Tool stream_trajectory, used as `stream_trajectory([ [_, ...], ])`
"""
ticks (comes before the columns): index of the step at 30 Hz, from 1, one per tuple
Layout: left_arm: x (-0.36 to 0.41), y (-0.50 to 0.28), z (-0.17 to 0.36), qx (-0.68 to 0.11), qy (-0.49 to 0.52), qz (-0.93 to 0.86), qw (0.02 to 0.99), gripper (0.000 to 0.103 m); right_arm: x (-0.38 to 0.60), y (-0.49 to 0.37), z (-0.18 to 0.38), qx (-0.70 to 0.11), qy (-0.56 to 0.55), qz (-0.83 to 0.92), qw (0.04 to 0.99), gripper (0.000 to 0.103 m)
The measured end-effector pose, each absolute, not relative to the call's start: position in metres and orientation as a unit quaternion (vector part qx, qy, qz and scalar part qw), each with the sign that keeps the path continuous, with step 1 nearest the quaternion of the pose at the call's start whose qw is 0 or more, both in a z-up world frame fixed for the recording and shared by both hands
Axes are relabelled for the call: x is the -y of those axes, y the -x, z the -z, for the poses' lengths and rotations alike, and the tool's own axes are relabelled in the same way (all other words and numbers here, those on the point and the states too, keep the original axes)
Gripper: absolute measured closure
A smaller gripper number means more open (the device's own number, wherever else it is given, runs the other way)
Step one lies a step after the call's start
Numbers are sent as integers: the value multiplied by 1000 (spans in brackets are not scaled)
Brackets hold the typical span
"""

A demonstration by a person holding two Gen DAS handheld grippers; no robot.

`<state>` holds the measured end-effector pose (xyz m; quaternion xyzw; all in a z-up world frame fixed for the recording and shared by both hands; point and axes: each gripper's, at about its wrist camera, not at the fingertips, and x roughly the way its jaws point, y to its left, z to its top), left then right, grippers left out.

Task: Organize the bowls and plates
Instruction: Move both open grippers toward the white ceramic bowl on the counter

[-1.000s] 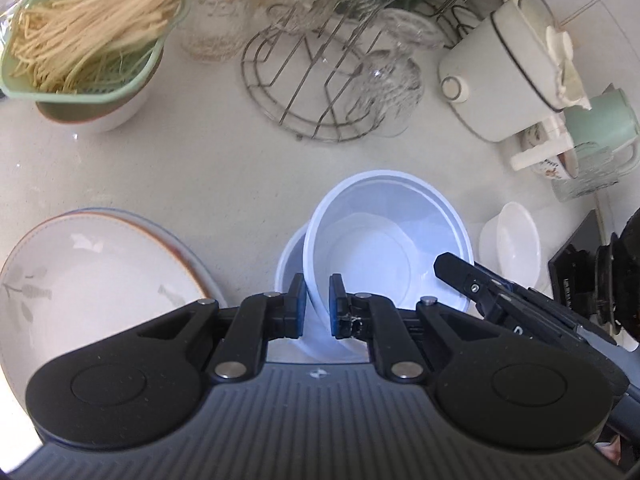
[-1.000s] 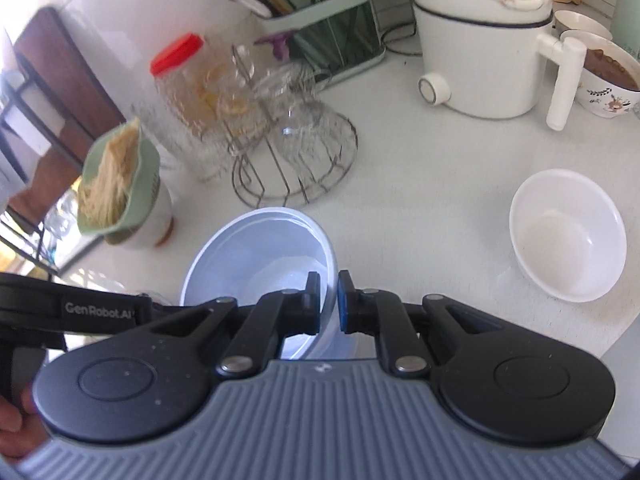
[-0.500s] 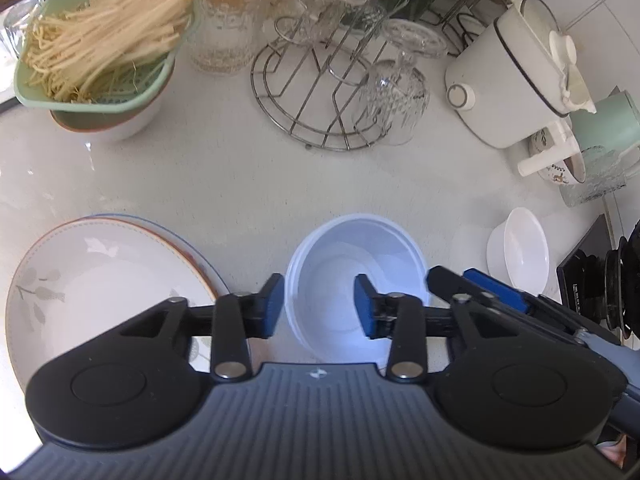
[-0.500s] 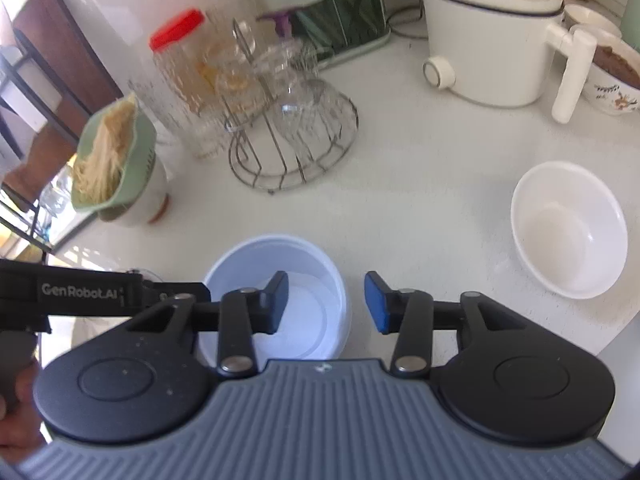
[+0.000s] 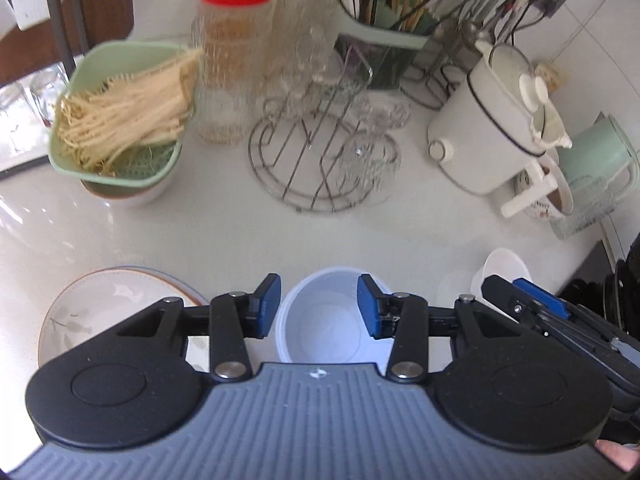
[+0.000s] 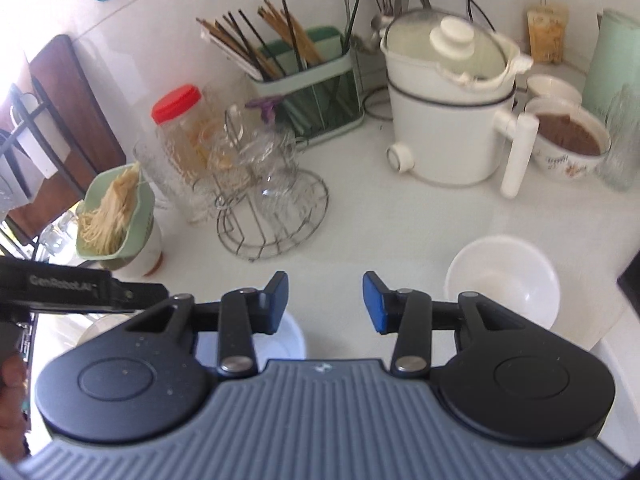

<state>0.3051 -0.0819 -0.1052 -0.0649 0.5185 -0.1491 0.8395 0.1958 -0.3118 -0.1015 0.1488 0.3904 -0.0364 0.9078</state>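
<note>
My left claw (image 5: 318,306) has just been opening and now stands with its blue pads (image 5: 267,304) apart and nothing pressed between them; the pale blue bowl (image 5: 328,320) sits on the white counter (image 5: 224,232) below the gap, free of both pads. Just left of that claw lies the leaf-patterned plate (image 5: 92,312), stacked on another plate whose rim peeks out behind it. My right claw (image 6: 325,302) has likewise just been opening, its pads spread and empty; the same blue bowl shows under its left finger (image 6: 276,300), partly hidden by the claw's body. To the right of that claw, apart from it, rests the small white bowl (image 6: 502,280), upright on the counter. Ahead of both claws stand the wire glass rack (image 6: 272,216), the red-lidded jar (image 5: 234,60), the green strainer of noodles (image 5: 124,116) set on a bowl, the chopstick holder (image 6: 308,92) and the white cooker pot (image 6: 448,120) with its side handle.
</note>
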Motion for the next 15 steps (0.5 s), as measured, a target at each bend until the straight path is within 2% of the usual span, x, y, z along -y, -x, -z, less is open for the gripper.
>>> stream_trajectory([
  [5, 93, -291, 100, -517, 98, 116, 843, 55, 333, -191, 101, -386, -136, 14, 912, 59],
  [15, 119, -258, 98, -504, 90, 98, 853, 55, 360, -170, 99, -364, -140, 0, 921, 59],
])
